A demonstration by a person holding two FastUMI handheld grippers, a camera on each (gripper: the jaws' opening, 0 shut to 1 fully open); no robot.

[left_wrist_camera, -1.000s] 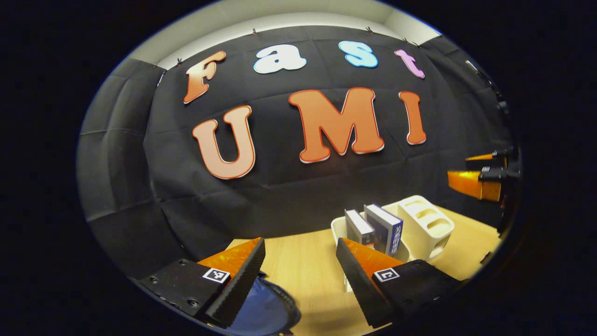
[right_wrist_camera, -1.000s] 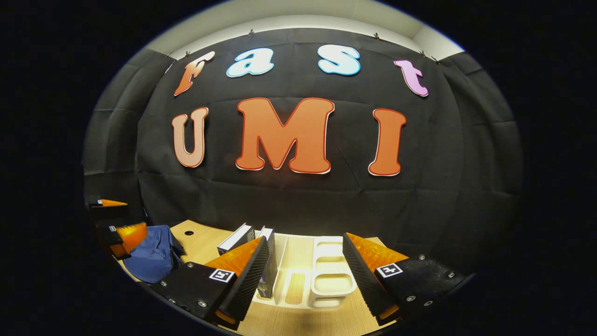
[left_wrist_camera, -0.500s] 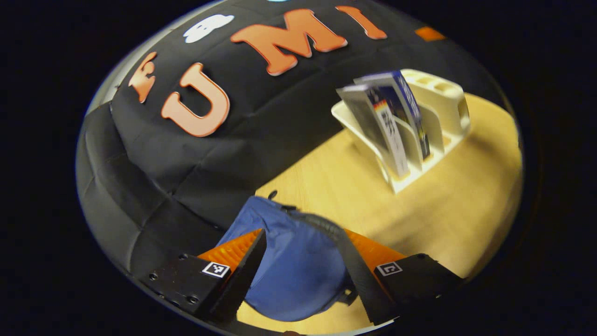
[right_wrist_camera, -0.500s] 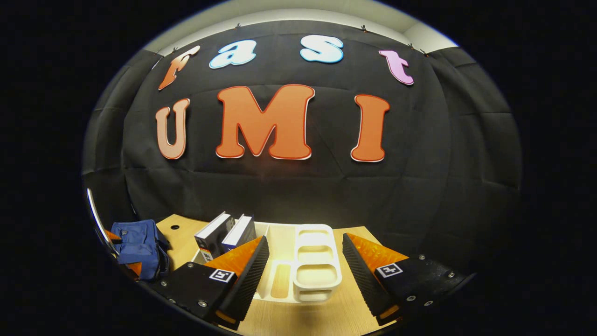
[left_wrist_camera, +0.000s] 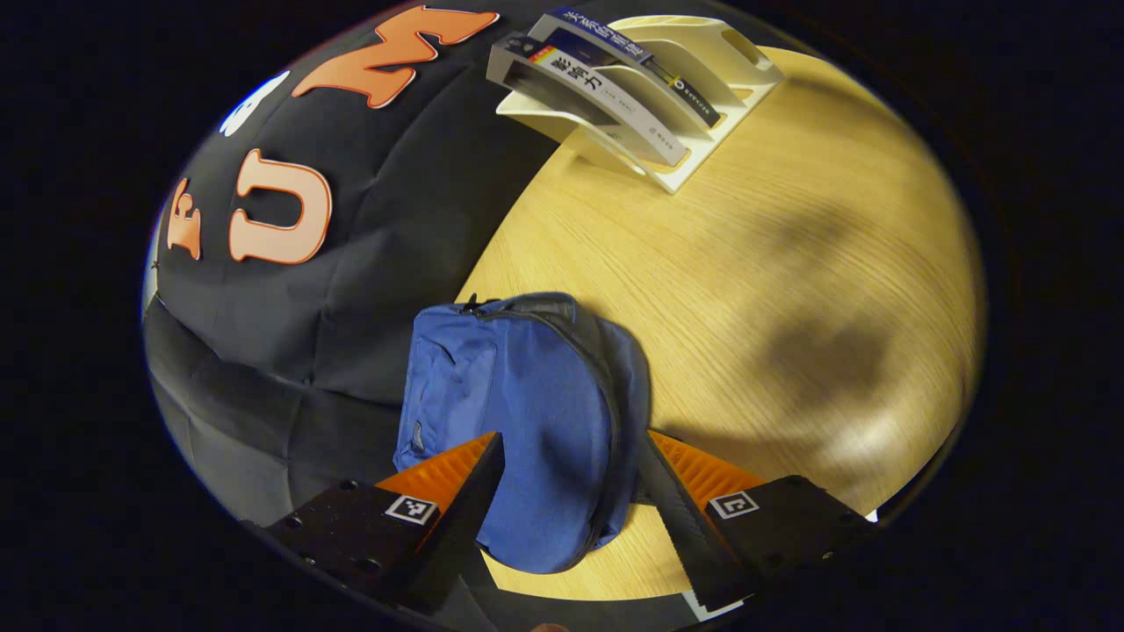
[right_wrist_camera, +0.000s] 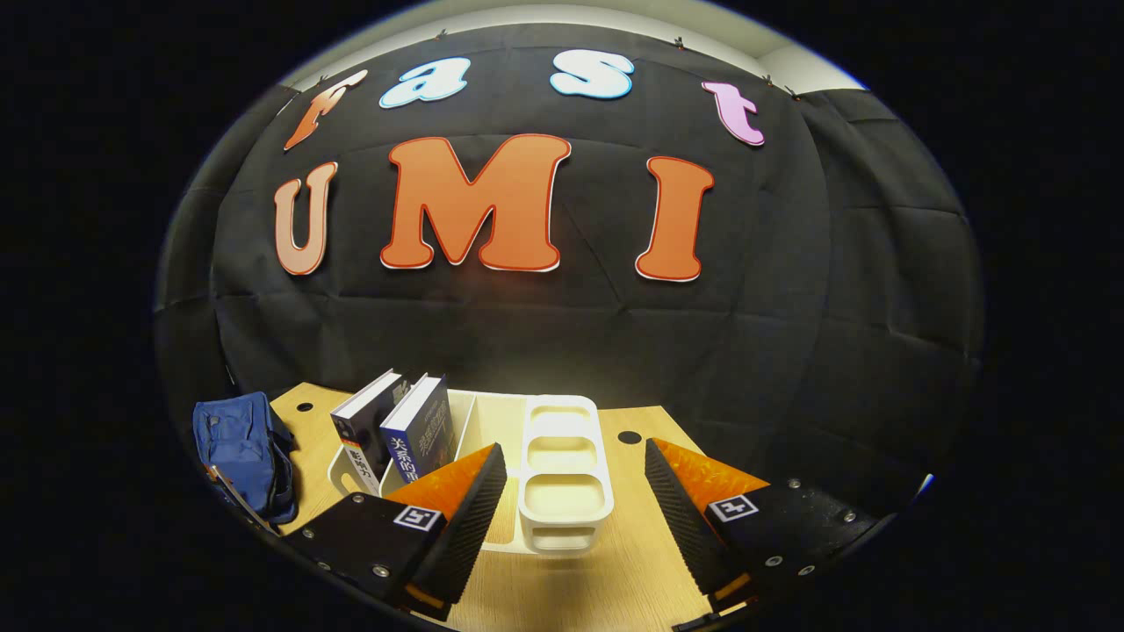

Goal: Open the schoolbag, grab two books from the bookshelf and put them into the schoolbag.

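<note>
**A:** Left gripper [left_wrist_camera: 562,491] sits above the schoolbag [left_wrist_camera: 518,421], jaws wide apart, nothing between them. The blue bag lies flat on the wooden table [left_wrist_camera: 790,290], right against the black cloth at the table's edge.

**B:** And it looks zipped. The dark zip line curves around the bag's edge. I can't make out the puller for certain; there's a small dark bit near the top corner that may be it.

**A:** Soft fabric, I'd say, so it'll bunch and slide if you tug it one-handed. Best bet is pinching the zip tab itself, perhaps with the other gripper pinning the cloth.

**B:** The right gripper [right_wrist_camera: 571,509] is nowhere near that yet. Its jaws are spread too, empty, facing the white bookshelf [right_wrist_camera: 562,491].

**A:** Two books [right_wrist_camera: 395,434] stand in the rack's left slots, leaning a little, side by side. The bag is further left on the table, well apart from them.

**B:** Those should handle the opposite way: stiff, fairly hefty, smooth covers. Grip across the covers near the top edge, where they stick out above the dividers, and squeeze firmly so they don't slip.

**A:** Agreed. Bag first, though; nothing's open.
</note>
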